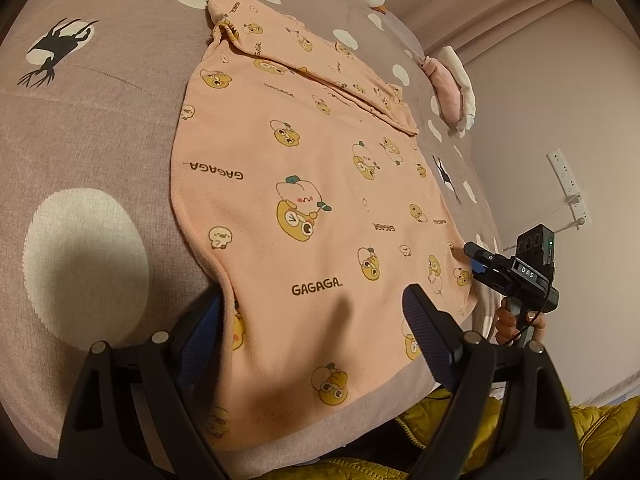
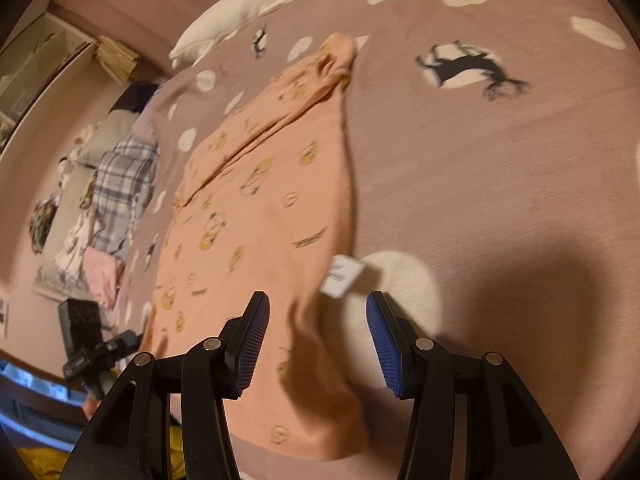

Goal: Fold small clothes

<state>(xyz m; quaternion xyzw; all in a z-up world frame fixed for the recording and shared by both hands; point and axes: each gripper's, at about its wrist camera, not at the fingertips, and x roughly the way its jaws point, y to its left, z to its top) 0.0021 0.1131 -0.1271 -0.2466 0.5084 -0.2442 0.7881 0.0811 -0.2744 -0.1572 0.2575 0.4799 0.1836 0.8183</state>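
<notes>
Bedspread (image 1: 120, 100) | shirt (image 1: 304, 184) flat | both tools angled down, jaws apart

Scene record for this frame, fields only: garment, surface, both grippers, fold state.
garment: peach printed top, spread flat, one sleeve folded across it
surface: mauve spotted bedspread
left gripper: open, straddling the top's near edge
right gripper: open, a raised bit of the near edge in its gap, not pinched
label: white tag at that edge
fold state: body not yet folded
</notes>
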